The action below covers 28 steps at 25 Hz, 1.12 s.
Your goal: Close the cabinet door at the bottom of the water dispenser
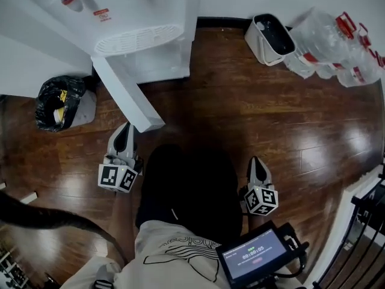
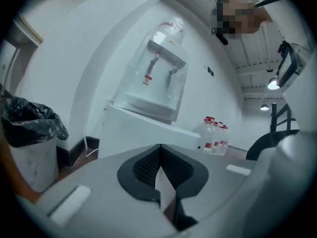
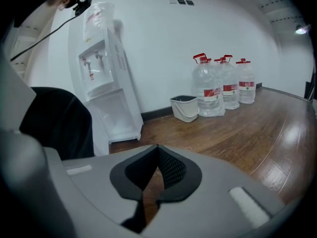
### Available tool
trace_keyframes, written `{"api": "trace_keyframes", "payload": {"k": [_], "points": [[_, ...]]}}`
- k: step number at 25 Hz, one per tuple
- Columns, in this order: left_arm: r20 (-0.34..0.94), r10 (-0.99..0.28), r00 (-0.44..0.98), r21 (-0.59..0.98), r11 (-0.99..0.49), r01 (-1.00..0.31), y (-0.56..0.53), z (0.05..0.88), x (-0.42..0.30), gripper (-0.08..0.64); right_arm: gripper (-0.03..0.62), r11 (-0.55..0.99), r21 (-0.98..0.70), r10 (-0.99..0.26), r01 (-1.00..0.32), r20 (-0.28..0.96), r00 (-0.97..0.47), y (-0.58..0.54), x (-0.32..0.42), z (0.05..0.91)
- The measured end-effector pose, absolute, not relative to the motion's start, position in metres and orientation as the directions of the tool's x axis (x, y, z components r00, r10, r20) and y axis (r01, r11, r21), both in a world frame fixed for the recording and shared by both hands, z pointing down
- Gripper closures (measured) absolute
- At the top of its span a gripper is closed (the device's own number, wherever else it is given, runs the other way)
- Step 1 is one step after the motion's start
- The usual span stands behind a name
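Observation:
The white water dispenser (image 1: 114,17) stands against the wall at the top left. Its bottom cabinet door (image 1: 123,92) is swung open and juts out over the wooden floor towards me. My left gripper (image 1: 124,127) is shut and empty, low over the floor, with its tip just left of the door's free end. In the left gripper view the door (image 2: 148,133) fills the space right ahead of the left gripper (image 2: 159,147). My right gripper (image 1: 257,159) hangs shut and empty on the right, far from the door. In the right gripper view the open cabinet (image 3: 116,115) lies left of the right gripper (image 3: 158,147).
A bin with a black bag (image 1: 60,101) stands left of the dispenser. A white bucket (image 1: 271,38) and several large water bottles (image 1: 337,47) line the back wall at the right. My dark-trousered leg (image 1: 186,185) is between the grippers. A black railing (image 1: 361,221) is at the far right.

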State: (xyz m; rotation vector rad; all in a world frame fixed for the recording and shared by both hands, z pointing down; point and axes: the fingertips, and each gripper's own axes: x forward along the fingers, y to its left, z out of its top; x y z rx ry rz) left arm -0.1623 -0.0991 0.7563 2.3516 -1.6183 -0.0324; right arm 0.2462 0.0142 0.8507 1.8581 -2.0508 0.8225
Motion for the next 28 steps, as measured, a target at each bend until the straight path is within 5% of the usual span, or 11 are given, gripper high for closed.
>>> {"api": "trace_keyframes", "payload": {"k": [5, 12, 17, 21, 28], "points": [[0.056, -0.858, 0.511, 0.280, -0.477, -0.833, -0.149, 0.769, -0.083, 0.543, 0.589, -0.083, -0.207, -0.845, -0.975, 0.533, -0.041, 0.045, 0.268, 0.836], [0.054, -0.795, 0.604, 0.357, -0.550, -0.755, -0.175, 0.814, -0.016, 0.282, 0.590, -0.195, -0.138, -0.803, -0.971, 0.591, 0.077, 0.096, 0.311, 0.828], [0.018, -0.821, 0.571, 0.404, -0.517, -0.755, -0.185, 0.823, -0.045, 0.284, 0.589, -0.185, -0.131, -0.798, -0.974, 0.599, 0.071, 0.098, 0.306, 0.838], [-0.129, -0.861, 0.493, 0.487, -0.488, -0.725, -0.217, 0.806, -0.058, 0.348, 0.589, -0.114, -0.071, -0.789, -0.991, 0.612, 0.046, 0.093, 0.296, 0.833], [-0.085, -0.849, 0.522, 0.384, -0.511, -0.769, -0.255, 0.820, -0.034, 0.325, 0.589, -0.158, 0.005, -0.769, -0.987, 0.626, 0.127, 0.119, 0.327, 0.804]]}}
